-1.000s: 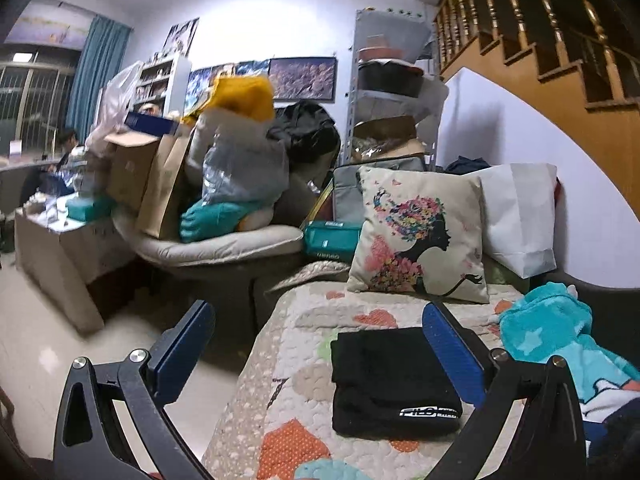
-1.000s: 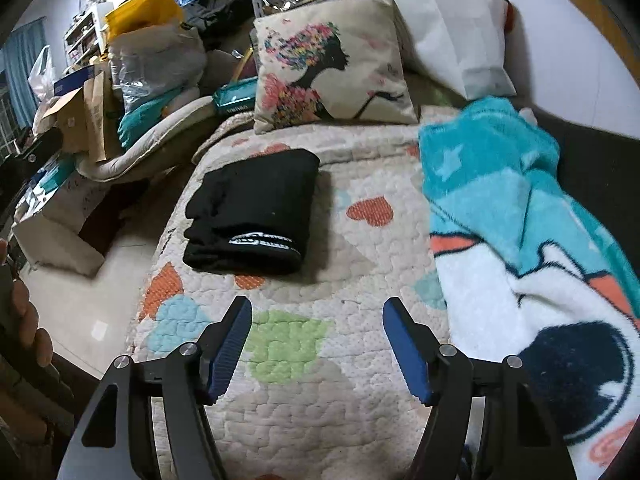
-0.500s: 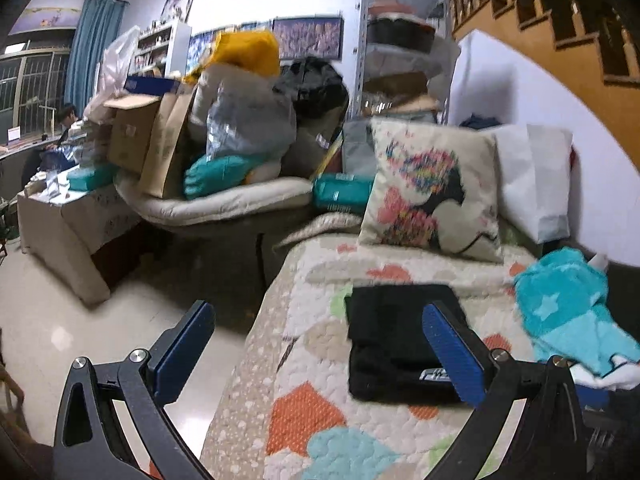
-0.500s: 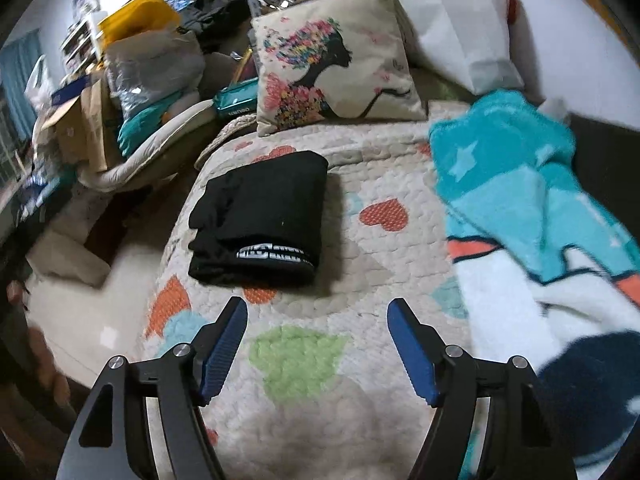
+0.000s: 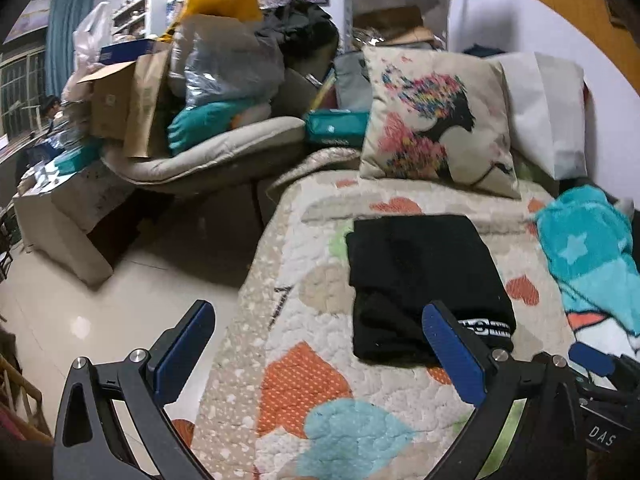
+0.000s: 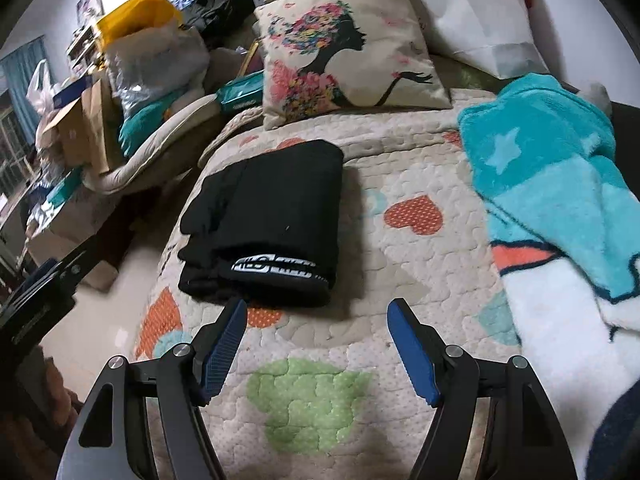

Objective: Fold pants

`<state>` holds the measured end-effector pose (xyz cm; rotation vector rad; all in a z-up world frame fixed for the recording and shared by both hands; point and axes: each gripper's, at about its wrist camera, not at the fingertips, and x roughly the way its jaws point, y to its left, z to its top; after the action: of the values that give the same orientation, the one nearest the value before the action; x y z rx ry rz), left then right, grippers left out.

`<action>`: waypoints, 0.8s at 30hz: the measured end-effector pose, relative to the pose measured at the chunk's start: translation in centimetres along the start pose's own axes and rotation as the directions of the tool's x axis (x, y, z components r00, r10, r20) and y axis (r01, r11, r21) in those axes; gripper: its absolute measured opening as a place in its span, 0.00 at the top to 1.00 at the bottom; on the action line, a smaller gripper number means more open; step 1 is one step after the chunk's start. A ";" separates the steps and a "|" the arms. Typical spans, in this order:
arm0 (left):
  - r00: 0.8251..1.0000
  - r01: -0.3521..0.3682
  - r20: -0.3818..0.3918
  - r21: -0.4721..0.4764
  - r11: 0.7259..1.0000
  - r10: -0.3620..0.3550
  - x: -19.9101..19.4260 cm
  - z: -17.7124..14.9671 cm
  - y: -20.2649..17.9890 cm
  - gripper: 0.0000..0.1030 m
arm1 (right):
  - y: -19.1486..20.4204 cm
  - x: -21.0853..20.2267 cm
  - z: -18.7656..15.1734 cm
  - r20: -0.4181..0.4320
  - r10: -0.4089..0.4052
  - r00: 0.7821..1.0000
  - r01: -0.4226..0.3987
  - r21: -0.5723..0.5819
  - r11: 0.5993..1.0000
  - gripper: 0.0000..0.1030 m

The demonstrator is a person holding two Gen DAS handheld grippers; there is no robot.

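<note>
Bed w/ heart-print quilt (image 6: pixel 400 168), folded black pants (image 6: pixel 272 216), floral pillow (image 6: pixel 344 44), teal blanket (image 6: pixel 552 184) on top

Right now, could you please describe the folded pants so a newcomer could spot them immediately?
Find the heart-patterned quilt covering the bed. In front of the floral silhouette cushion, left of the teal star blanket, lie the folded pants: the only plain black bundle, with a white-lettered band along its near edge.
</note>
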<state>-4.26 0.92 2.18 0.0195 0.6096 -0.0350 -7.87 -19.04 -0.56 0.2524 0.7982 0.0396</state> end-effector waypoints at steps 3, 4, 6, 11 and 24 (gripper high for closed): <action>1.000 0.021 -0.022 0.027 0.999 -0.021 0.5 -0.3 -0.8 0.00 | 0.1 0.3 -0.1 0.004 0.005 1.000 -0.005 -0.003 1.000 0.25; 0.999 0.029 -0.029 0.031 0.999 -0.028 0.7 -0.4 -0.9 0.00 | 0.1 0.4 -0.1 0.002 0.003 1.000 -0.003 -0.001 1.000 0.24; 0.998 0.040 -0.044 0.036 0.999 -0.038 1.0 -0.6 -1.1 0.00 | -0.1 0.8 -0.3 -0.009 -0.001 1.000 0.001 0.009 1.000 0.24; 0.995 0.046 -0.089 0.031 0.998 -0.043 1.8 -0.7 -1.3 0.00 | -0.7 1.9 -0.8 -0.048 -0.006 0.999 0.007 0.033 0.999 0.24; 0.985 0.073 -0.157 -0.012 0.997 -0.074 2.5 -1.1 -0.7 0.00 | 0.5 1.2 -1.1 -0.012 -0.037 0.999 0.036 -0.031 0.999 0.24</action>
<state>-2.87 0.17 -0.17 -0.0069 0.7684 -0.1041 -7.77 -18.18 -2.01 0.2081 0.8136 0.0193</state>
